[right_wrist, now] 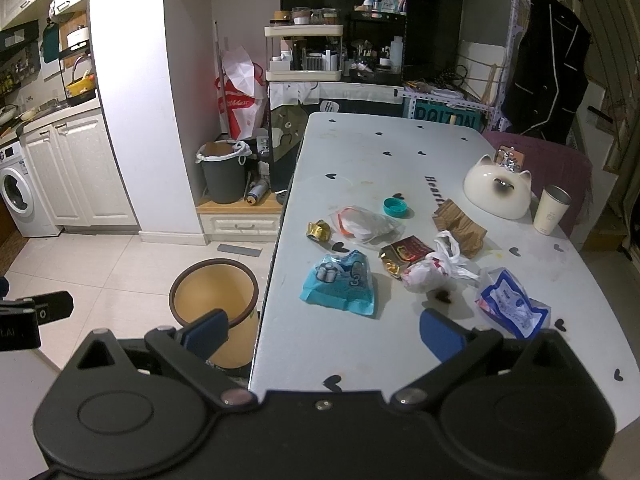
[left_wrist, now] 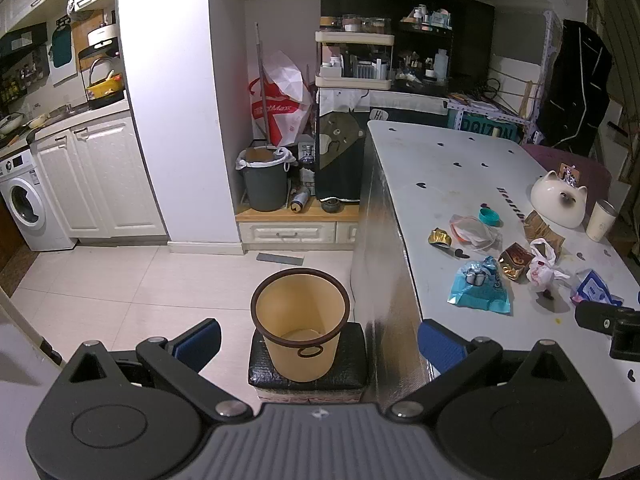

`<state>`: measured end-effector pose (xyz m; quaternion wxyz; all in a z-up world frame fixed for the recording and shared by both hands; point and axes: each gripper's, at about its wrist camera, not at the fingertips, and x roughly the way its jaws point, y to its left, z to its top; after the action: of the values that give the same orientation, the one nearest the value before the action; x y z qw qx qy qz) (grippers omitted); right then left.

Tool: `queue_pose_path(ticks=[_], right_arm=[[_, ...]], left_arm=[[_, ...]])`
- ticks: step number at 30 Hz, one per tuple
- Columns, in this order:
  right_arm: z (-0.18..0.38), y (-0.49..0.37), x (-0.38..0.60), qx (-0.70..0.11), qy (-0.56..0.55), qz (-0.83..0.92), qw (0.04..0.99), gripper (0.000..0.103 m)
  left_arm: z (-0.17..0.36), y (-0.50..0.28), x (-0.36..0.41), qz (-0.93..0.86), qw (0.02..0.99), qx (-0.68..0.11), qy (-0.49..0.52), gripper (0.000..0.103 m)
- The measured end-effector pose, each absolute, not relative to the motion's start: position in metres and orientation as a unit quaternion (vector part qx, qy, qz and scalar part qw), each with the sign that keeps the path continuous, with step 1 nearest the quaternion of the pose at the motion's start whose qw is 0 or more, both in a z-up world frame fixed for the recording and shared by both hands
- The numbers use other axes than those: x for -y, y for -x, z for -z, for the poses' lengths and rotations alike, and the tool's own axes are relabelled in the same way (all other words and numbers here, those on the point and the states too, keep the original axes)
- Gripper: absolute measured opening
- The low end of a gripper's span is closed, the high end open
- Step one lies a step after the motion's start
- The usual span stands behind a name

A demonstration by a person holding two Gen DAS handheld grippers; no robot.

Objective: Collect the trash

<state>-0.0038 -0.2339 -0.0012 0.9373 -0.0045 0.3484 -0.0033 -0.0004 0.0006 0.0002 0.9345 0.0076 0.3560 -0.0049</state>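
Starting with the near blue wrapper (right_wrist: 340, 282) suits the right gripper (right_wrist: 320, 332) (both grippers wide apart, empty); pinch its edge flat on the table (right_wrist: 360, 360), then carry it left to the bin (right_wrist: 214, 300).

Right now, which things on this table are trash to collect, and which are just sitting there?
For the job: blue wrapper, clear bag, gold wrapper, white plastic bag, brown paper bag, tan bin.

Just sitting there: cat-shaped bowl, cup, grey bin.
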Motion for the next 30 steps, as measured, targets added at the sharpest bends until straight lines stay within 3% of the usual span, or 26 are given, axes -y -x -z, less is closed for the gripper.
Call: queue_pose_path(ticks=[30], right_arm=[[0.0015,-0.0009,0.2317,-0.350,0.005,0.004,0.937,0.103]], left_arm=[[0.0036,0.0001,0.0032,0.007,0.933,-0.359,-0.009,0.103]])
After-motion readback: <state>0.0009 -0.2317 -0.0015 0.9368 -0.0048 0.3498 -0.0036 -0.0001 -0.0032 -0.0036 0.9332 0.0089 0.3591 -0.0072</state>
